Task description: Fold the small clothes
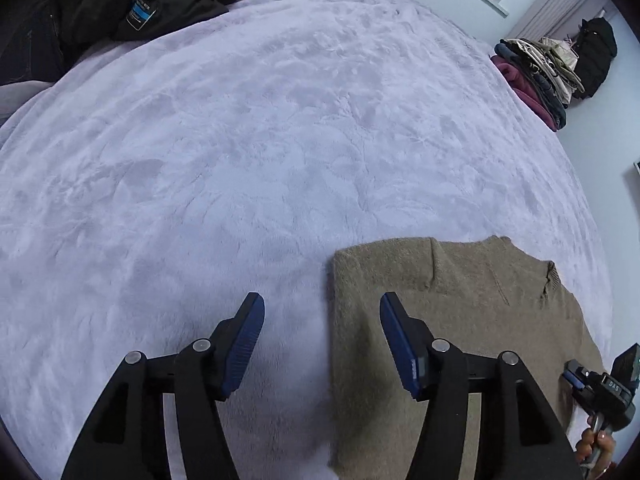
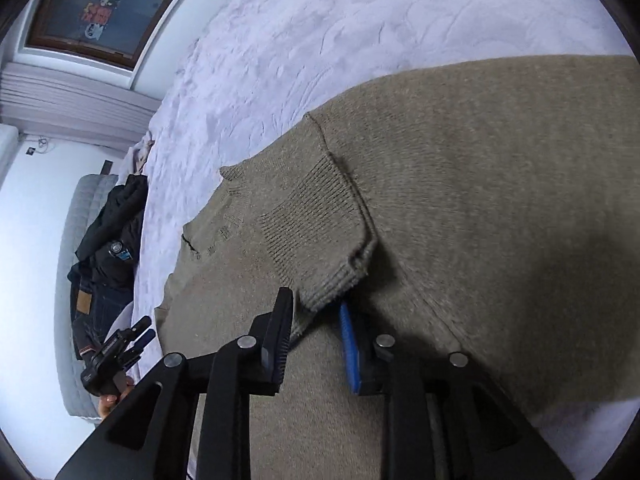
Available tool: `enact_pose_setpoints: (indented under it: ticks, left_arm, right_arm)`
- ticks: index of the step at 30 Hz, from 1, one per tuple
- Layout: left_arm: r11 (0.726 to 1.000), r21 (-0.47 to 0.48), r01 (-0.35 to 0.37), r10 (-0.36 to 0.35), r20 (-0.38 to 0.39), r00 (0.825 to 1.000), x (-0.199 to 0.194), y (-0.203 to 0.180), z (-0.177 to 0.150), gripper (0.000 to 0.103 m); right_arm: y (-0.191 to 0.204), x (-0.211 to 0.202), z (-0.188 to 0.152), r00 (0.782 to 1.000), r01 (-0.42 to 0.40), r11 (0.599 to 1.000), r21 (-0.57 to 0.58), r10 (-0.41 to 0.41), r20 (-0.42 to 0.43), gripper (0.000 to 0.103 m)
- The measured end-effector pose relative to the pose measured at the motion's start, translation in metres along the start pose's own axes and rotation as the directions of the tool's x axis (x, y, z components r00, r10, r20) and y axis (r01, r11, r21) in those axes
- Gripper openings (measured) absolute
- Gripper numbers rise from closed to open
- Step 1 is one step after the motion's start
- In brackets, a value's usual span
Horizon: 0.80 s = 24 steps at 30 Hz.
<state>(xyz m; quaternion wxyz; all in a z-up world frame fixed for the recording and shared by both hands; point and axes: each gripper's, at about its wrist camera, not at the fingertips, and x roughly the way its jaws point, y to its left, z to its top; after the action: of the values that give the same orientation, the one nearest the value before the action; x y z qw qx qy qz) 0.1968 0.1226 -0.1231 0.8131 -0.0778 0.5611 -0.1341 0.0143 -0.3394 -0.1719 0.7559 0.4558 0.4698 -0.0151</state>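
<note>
Folding: a tan knit sweater [image 1: 460, 320] lay flat on the lavender fleece bed cover [image 1: 240, 140], one sleeve already laid across its body.
Sleeve cuff: the ribbed cuff [image 2: 340, 276] sat between the jaws of the right gripper [image 2: 316, 340], which stood partly apart; whether they pinched it I could not tell.
Left gripper: the left gripper [image 1: 322, 340] hovered with jaws wide, holding nothing, astride the sweater's edge.
Handling: likely soft, limp and fairly thick; best taken at cuff, hem or shoulder seam.
Around: dark jacket [image 1: 120, 4] and stacked clothes [image 1: 536, 76] lay well apart.
</note>
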Motion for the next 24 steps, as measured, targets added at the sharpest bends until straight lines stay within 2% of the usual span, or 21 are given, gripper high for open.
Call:
enact_pose_setpoints:
  ticks: [3, 6, 9, 11, 13, 14, 16, 17, 19, 20, 21, 22, 24]
  left_arm:
    - [0.997, 0.08, -0.005, 0.007, -0.026, 1.0, -0.012, -0.022, -0.024, 0.061]
    - [0.985, 0.161, -0.056, 0.067, -0.061, 0.996, -0.005, -0.04, -0.054, 0.061]
    - [0.984, 0.153, -0.09, 0.111, -0.131, 0.985, 0.018, -0.029, -0.077, 0.061]
    - [0.995, 0.087, -0.041, 0.053, -0.147, 0.988, 0.021, -0.016, -0.079, 0.061]
    - [0.998, 0.036, 0.057, -0.051, -0.162, 0.986, 0.015, -0.007, -0.077, 0.061]
    - [0.993, 0.021, 0.112, -0.107, -0.172, 0.979, 0.013, -0.005, -0.077, 0.061]
    - [0.975, 0.001, 0.221, -0.215, -0.223, 0.951, 0.017, -0.006, -0.078, 0.061]
    - [0.969, 0.006, 0.245, -0.236, -0.245, 0.94, 0.02, -0.009, -0.079, 0.061]
    - [0.973, 0.05, 0.227, -0.208, -0.252, 0.945, 0.025, -0.017, -0.081, 0.061]
    - [0.976, 0.063, 0.209, -0.187, -0.251, 0.95, 0.027, -0.02, -0.08, 0.056]
    - [0.98, 0.071, 0.185, -0.164, -0.236, 0.958, 0.026, -0.021, -0.08, 0.036]
    - [0.984, 0.086, 0.158, -0.136, -0.217, 0.967, 0.023, -0.021, -0.078, 0.024]
    - [0.985, 0.101, 0.14, -0.121, -0.177, 0.977, 0.014, -0.019, -0.072, 0.01]
  right_arm:
    - [0.02, -0.014, -0.008, 1.0, 0.001, 0.998, -0.06, -0.001, 0.009, 0.028]
    - [0.045, -0.014, -0.016, 1.0, -0.016, 0.99, -0.138, 0.015, -0.004, 0.028]
    - [0.059, 0.007, -0.021, 0.998, -0.026, 0.984, -0.174, 0.016, -0.058, 0.028]
    - [0.058, 0.023, -0.026, 0.995, 0.022, 0.985, -0.17, -0.038, -0.094, 0.028]
    - [0.055, 0.024, -0.032, 0.994, 0.004, 0.988, -0.153, -0.02, -0.103, 0.028]
    - [0.054, 0.021, -0.035, 0.995, -0.008, 0.988, -0.155, -0.008, -0.102, 0.028]
    - [0.054, 0.02, -0.043, 0.993, -0.01, 0.987, -0.16, -0.009, -0.114, 0.028]
    - [0.053, 0.02, -0.046, 0.992, -0.013, 0.987, -0.158, -0.007, -0.125, 0.028]
    - [0.052, 0.021, -0.053, 0.989, -0.021, 0.987, -0.157, -0.002, -0.145, 0.028]
    - [0.054, 0.021, -0.056, 0.989, -0.024, 0.986, -0.162, 0.0, -0.148, 0.028]
    - [0.057, 0.021, -0.059, 0.988, -0.027, 0.986, -0.167, 0.002, -0.151, 0.028]
    - [0.059, 0.021, -0.061, 0.988, -0.03, 0.985, -0.171, 0.003, -0.154, 0.028]
    - [0.066, 0.017, -0.063, 0.988, -0.039, 0.982, -0.185, 0.01, -0.154, 0.028]
